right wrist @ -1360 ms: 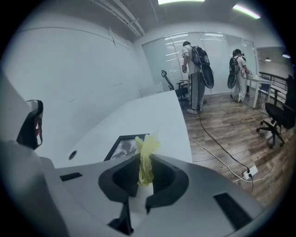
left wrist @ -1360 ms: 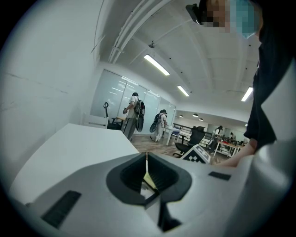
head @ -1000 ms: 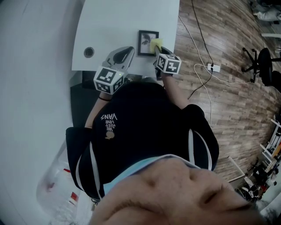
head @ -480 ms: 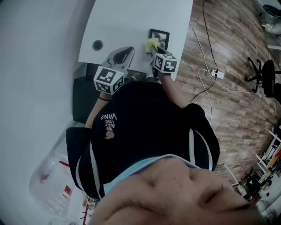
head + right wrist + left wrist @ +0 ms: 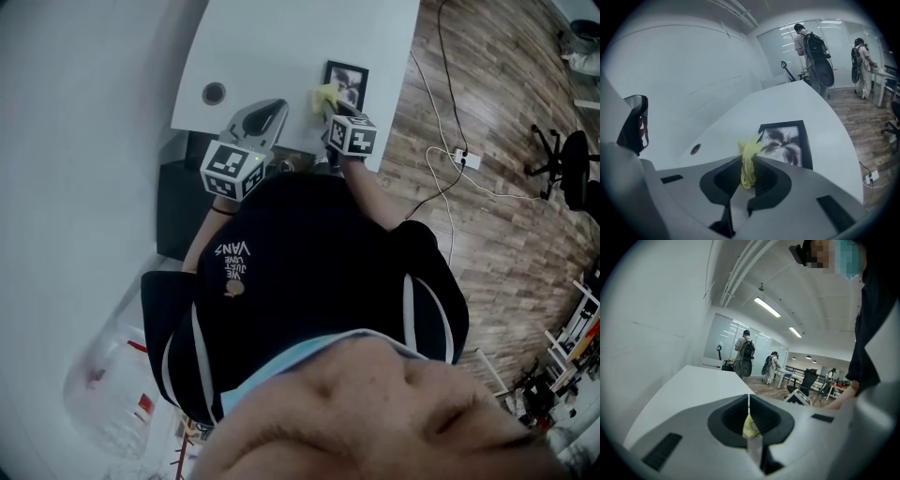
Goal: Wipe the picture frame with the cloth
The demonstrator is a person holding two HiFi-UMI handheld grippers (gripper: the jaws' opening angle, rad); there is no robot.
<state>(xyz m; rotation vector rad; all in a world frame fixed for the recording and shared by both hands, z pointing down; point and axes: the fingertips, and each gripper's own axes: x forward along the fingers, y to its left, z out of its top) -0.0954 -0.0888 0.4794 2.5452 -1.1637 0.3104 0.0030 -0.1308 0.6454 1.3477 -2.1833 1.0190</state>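
Note:
A black picture frame (image 5: 346,84) with a dark flower print lies flat near the right edge of the white table (image 5: 281,37). My right gripper (image 5: 330,109) is shut on a yellow cloth (image 5: 325,97), which sits at the frame's near left corner. In the right gripper view the cloth (image 5: 748,161) stands bunched between the jaws of the right gripper (image 5: 749,165), just in front of the frame (image 5: 787,140). My left gripper (image 5: 279,105) rests over the table to the left, jaws together. In the left gripper view (image 5: 749,401) a small yellow bit shows in the slit.
A round cable hole (image 5: 214,93) is in the table's left part. White cables and a power strip (image 5: 459,157) lie on the wooden floor to the right, with an office chair (image 5: 567,155) beyond. People stand far off by glass walls (image 5: 813,47).
The cloth has slid from the frame's right part to its near left corner, with the right gripper. The head view has shifted. My left gripper stays where it was.

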